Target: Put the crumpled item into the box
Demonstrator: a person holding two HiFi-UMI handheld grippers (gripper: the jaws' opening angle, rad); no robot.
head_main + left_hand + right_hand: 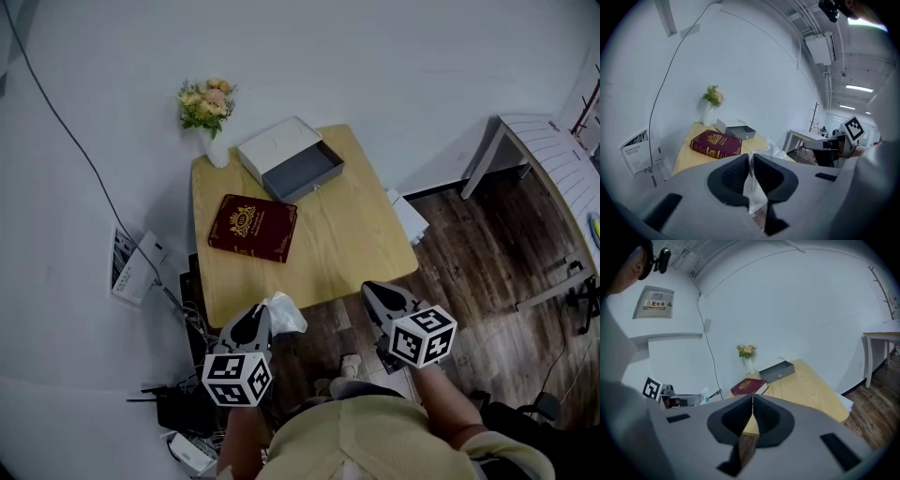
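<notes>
**A:** Direction first: which way does the box [302, 171] lie from the crumpled item [287, 315]?

**B:** Far and slightly right. The left gripper [259, 317] hangs off the near edge of the bench [356, 234]. Its jaws are clenched on that white crumpled item, which bulges out to their right. The box stands open at the far edge, just beside the flower vase [214, 141], with its pale lid [277, 145] on its left.

**A:** Anything between?

**B:** A red book [253, 228] lies on the bench, a little left of the straight line to the box. I'd judge the carry should pass to the right of it.

**A:** And the right gripper [373, 292]?

**B:** Its jaws are pressed together on nothing. It also hangs off the near edge, further right. Both grippers look about equally far from the box, but only the left one is loaded, so the reach falls to it.
</notes>
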